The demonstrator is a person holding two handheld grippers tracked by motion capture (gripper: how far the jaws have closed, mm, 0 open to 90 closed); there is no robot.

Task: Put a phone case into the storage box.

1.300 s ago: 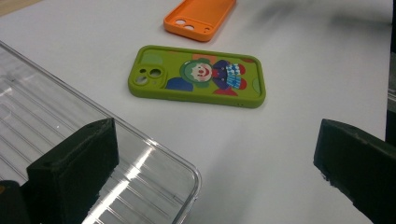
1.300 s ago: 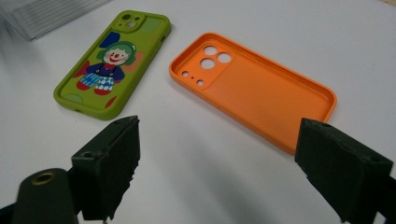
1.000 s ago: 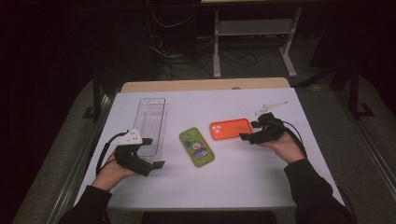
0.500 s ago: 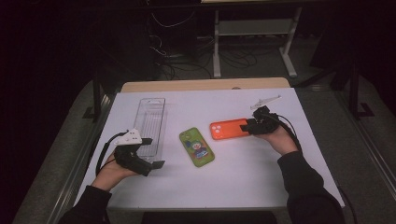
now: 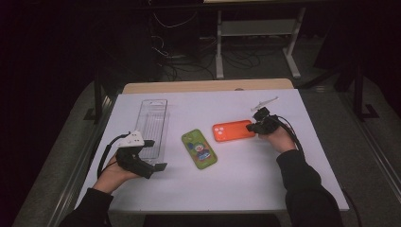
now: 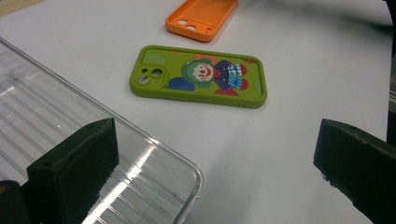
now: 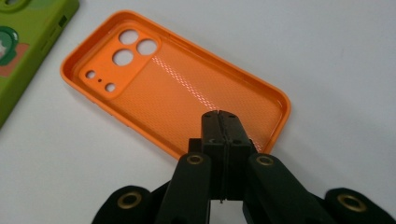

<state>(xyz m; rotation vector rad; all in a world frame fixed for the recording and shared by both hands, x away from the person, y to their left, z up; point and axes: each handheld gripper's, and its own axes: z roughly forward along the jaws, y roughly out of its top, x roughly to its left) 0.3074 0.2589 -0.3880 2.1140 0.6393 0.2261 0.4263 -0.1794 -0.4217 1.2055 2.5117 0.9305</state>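
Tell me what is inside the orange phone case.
The orange phone case lies open side up and holds no phone. The shut right gripper covers part of its near rim; that stretch is hidden.

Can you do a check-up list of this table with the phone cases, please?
Surface: white table, flat.
Job's things: orange case lies inside up; green clown case beside it, apart; clear tray at left.
Clutter: nothing seen.
Grippers: left gripper open, one jaw over the tray's corner; right gripper just closed, shut at the orange case's edge.
Cables: a cable trails from each gripper.
Surroundings: dark floor, wires, white frame behind.
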